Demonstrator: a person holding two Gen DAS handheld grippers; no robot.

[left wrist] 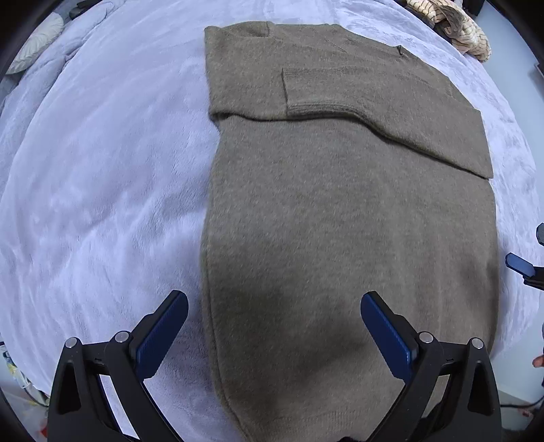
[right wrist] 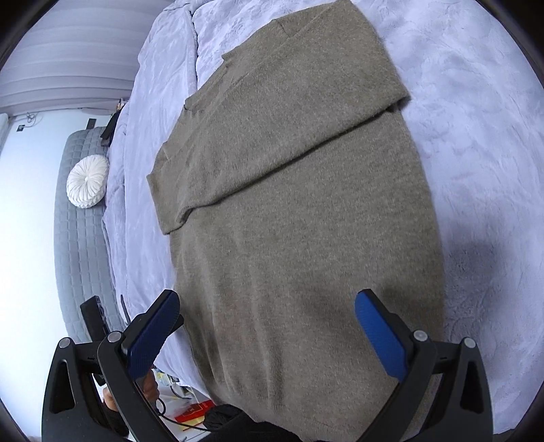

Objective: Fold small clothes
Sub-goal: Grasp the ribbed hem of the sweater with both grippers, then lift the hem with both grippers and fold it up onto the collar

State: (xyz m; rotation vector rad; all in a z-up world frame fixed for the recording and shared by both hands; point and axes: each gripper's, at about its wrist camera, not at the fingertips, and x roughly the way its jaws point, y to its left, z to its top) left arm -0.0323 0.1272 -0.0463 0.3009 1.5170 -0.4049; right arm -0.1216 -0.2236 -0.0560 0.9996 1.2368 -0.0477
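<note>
An olive-brown knit sweater [left wrist: 340, 204] lies flat on a pale lavender blanket [left wrist: 102, 187], its sleeves folded across the chest at the far end. My left gripper [left wrist: 273, 306] is open and empty, hovering above the sweater's near hem at its left side. The sweater also shows in the right wrist view [right wrist: 306, 204]. My right gripper [right wrist: 267, 304] is open and empty above the near hem too. The right gripper's blue pads [left wrist: 520, 265] show at the right edge of the left wrist view.
A striped cream garment [left wrist: 452, 23] lies at the far right of the bed. A white round cushion [right wrist: 87, 185] sits on a grey quilted bench [right wrist: 78, 238] left of the bed. Clutter lies on the floor [right wrist: 190, 411] by the bed's near edge.
</note>
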